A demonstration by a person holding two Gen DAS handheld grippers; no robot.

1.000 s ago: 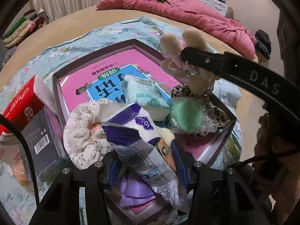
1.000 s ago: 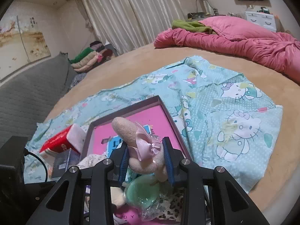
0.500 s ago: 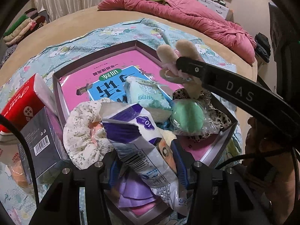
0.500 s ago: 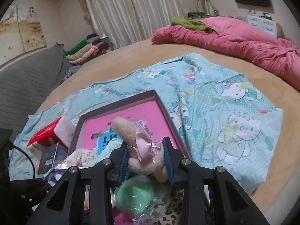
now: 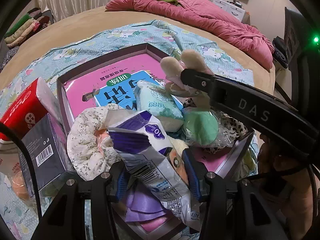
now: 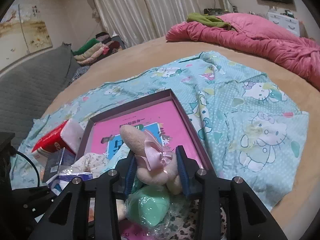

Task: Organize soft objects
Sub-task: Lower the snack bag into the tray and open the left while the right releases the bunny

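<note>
My left gripper (image 5: 155,172) is shut on a white-and-purple plastic pack (image 5: 148,150), held over the near end of a shallow purple box (image 5: 104,60). My right gripper (image 6: 157,172) is shut on a beige plush bunny (image 6: 152,160) with a pink bow, held above the box; the bunny also shows in the left wrist view (image 5: 180,70). In the box lie a pink book (image 5: 112,84), a mint tissue pack (image 5: 158,104), a wrapped green sponge (image 5: 200,128), a floral fabric piece (image 5: 88,140) and leopard-print cloth (image 5: 232,124).
A red tissue pack (image 5: 24,108) and a dark carton (image 5: 44,152) stand left of the box on the blue Hello Kitty sheet (image 6: 250,120). A pink quilt (image 6: 260,40) lies at the far side of the bed. Folded clothes (image 6: 94,48) are stacked far left.
The right gripper with the bunny has moved slightly lower and forward over the box. The left gripper holds the pack much as before.
</note>
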